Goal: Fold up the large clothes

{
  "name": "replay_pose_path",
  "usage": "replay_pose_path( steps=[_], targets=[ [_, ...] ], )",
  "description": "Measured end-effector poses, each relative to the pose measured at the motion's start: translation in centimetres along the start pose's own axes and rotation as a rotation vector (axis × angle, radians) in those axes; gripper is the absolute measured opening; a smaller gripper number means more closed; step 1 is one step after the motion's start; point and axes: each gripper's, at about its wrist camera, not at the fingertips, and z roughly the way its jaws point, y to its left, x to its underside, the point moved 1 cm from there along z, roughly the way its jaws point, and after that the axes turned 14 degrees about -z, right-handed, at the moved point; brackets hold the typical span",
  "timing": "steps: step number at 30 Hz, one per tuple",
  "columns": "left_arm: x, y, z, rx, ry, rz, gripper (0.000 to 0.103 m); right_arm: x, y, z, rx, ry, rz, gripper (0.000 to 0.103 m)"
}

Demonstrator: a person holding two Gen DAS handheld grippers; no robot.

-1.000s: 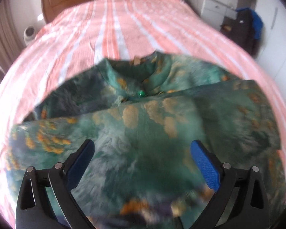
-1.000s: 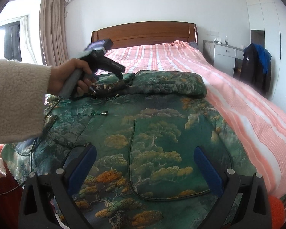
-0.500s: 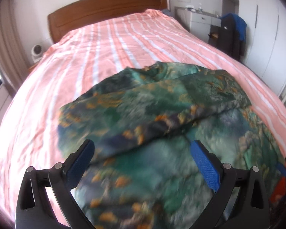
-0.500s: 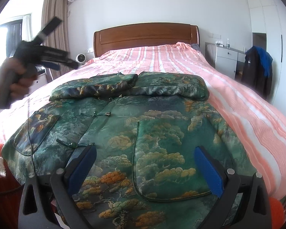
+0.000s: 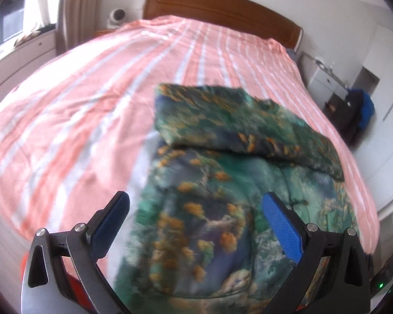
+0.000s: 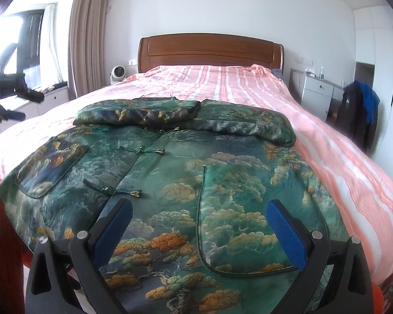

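A large green padded jacket [image 6: 186, 167] with a gold tree print lies front-up on the striped pink bed [image 6: 335, 157], hem toward me. Both sleeves [image 6: 144, 112] are folded across its top, one over the other. My right gripper [image 6: 200, 230] hovers open over the hem by the right pocket [image 6: 249, 225], holding nothing. My left gripper [image 5: 196, 225] is also open and empty, above the jacket's [image 5: 209, 209] left hem edge. In the right wrist view the left gripper [image 6: 30, 106] shows blurred at the far left, away from the cloth.
A wooden headboard [image 6: 209, 49] closes the far end of the bed. A small white fan [image 6: 118, 73] and a window bench [image 6: 49, 96] stand on the left. White drawers [image 6: 317, 91] and a chair draped with dark clothes [image 6: 359, 115] are on the right.
The left gripper has pulled back from the collar and swung out to the left, leaving the left sleeve folded across the top. The right gripper has barely moved.
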Motion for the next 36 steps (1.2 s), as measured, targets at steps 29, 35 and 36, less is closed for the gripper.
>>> replay_pose_path(
  steps=[29,35,36],
  targets=[
    [3.7,1.6,-0.3,-0.048,-0.019,-0.021,0.101,-0.1,2.5,0.3,-0.004,0.007,-0.092,0.101],
    [3.9,1.9,-0.1,-0.063,-0.014,-0.033,0.101,-0.1,2.6,0.3,-0.004,0.007,-0.093,0.101],
    [3.9,2.0,-0.1,-0.063,-0.014,-0.033,0.101,-0.2,2.6,0.3,-0.003,0.007,-0.094,0.101]
  ],
)
